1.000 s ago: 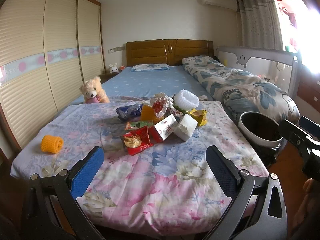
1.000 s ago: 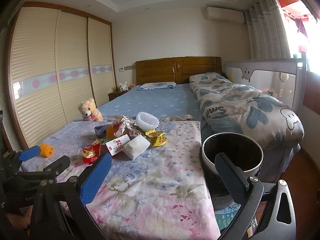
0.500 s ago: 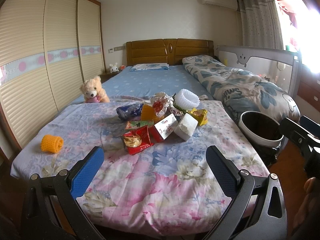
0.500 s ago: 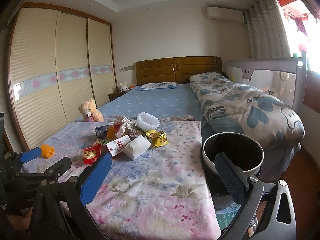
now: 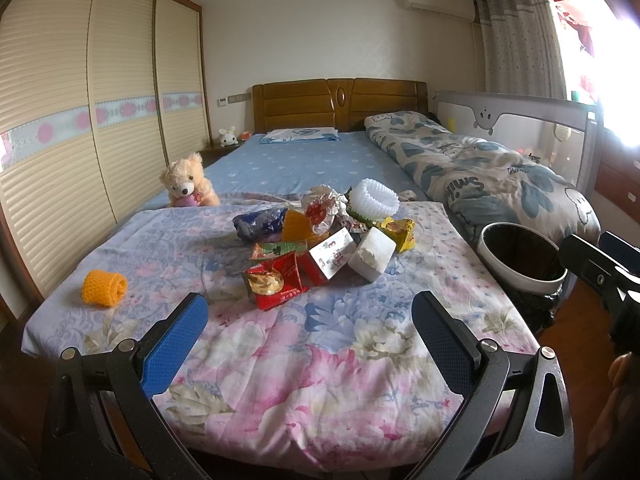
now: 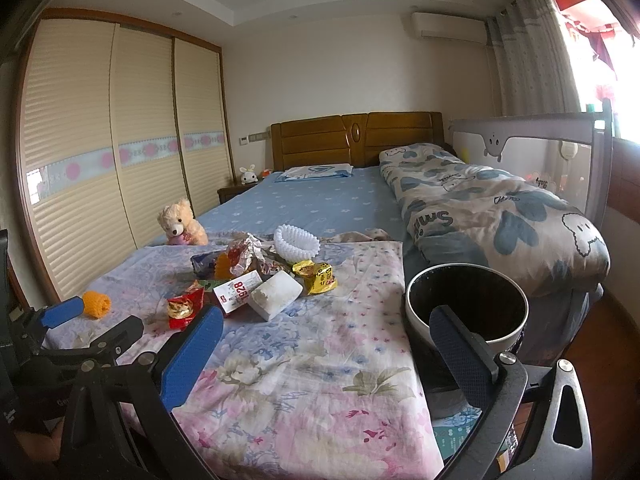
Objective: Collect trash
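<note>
Trash pile (image 5: 320, 248) heaped mid floral quilt (image 5: 320, 360), beside white-rimmed bin (image 5: 520, 256) off bed's right edge. Left gripper (image 5: 308, 332) and right gripper (image 6: 320, 344) both spread wide, empty, near quilt's foot.

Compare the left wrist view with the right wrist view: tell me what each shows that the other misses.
Only the left view shows the right gripper from outside, at its right edge. Only the right view shows the left gripper from outside, plus the printed floor mat under the bin. Both show the trash pile, orange roll, bin, teddy bear, with open jaws.
</note>
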{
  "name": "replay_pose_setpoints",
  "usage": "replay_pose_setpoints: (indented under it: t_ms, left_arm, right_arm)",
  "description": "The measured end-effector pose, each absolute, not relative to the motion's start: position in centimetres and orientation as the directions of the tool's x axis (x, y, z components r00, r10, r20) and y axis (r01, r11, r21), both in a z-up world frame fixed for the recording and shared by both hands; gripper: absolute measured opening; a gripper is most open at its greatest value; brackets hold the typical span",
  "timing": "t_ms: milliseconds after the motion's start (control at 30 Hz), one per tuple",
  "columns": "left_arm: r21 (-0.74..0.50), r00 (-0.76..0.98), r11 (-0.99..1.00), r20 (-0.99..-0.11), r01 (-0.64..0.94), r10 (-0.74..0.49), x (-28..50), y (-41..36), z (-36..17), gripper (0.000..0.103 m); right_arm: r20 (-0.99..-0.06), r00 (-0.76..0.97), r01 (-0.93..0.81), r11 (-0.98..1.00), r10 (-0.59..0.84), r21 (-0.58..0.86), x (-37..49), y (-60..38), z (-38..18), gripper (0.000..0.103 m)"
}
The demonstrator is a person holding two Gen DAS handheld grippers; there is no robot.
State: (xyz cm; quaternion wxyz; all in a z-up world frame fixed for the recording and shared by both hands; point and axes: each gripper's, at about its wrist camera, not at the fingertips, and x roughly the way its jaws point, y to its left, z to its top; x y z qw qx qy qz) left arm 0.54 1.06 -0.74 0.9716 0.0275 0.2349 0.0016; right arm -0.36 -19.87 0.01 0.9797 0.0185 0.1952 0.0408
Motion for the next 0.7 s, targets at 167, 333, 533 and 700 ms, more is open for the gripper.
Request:
replay_pose_setpoints:
  t_ms: [167,333,533,700]
  left_arm:
    - [0.055,0.889,0.998,-0.457,0.011,0.016,0.5,1.1,-0.8,0.103]
    - [0.040,0.885,0.999,-0.465,0.006,0.013,0.6,1.4,-1.2,0.103]
    - [0.020,0.868,1.000,-0.496,0.001,0.009,1.4,2.3,-1.8,0.103]
    - [0.019,0.840,0.999,-0.540,-0.041,0.045,3.1,3.7,-2.9,0.103]
  right_arm:
    - [-0.382,0.920,-0.073,0.996,0.087,0.050,-0.4,-19.6,0.1,0.103]
    - [-0.396,0.912,-0.082,0.994,0.103,0.069,0.0,-19.6,-0.2,0.103]
    - [-0.423,0.897,-0.100,0.991,0.127,0.086,0.9,-19.5,-0.9,0.103]
    - [-0.456,0.875,-0.121,0.986,0.162,0.117,2.3,-19.4,-1.6,0.103]
